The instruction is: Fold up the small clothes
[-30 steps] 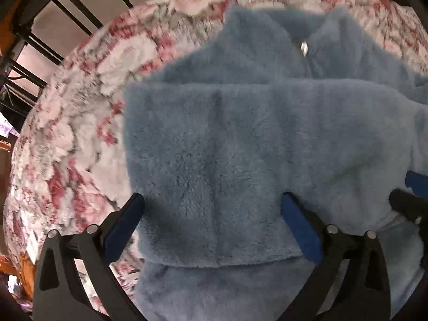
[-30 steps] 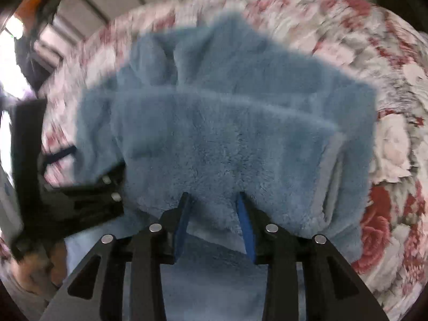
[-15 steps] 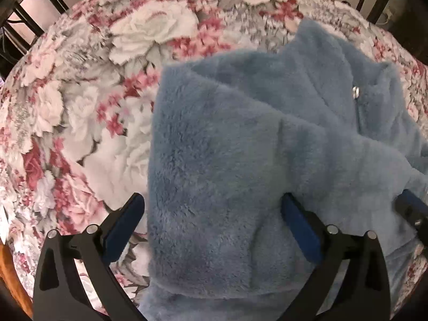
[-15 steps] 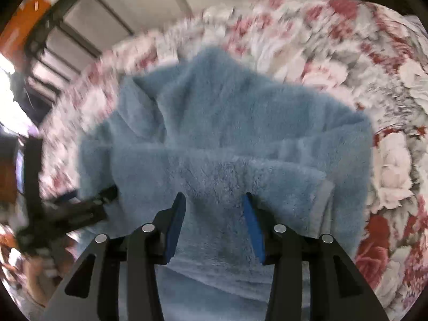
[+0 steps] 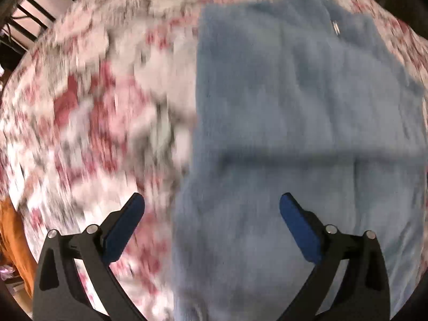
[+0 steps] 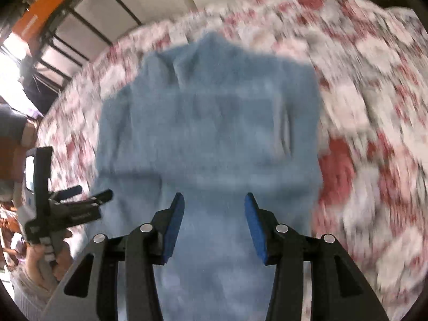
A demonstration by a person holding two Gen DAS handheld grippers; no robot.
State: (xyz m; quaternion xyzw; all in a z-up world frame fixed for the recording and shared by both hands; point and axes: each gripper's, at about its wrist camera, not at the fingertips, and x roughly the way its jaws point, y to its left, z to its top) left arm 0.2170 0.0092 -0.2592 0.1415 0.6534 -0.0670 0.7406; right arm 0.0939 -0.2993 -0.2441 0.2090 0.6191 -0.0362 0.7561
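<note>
Left tongs [image 5: 208, 214] wide apart; right tongs [image 6: 214, 214] part-open, empty

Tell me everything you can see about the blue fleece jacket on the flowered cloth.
The blue fleece jacket is soft, fluffy and light blue. It lies flat on the flowered cloth, collar at the far end, with a small metal zip pull near the neck. A folded layer lies across its upper part, with a straight edge casting a shadow on the fabric below. Nothing grips it: both grippers hover above, jaws apart.

Black hand-held gripper [image 6: 214, 214], blue pads [image 6: 175, 224], silver screws.
</note>
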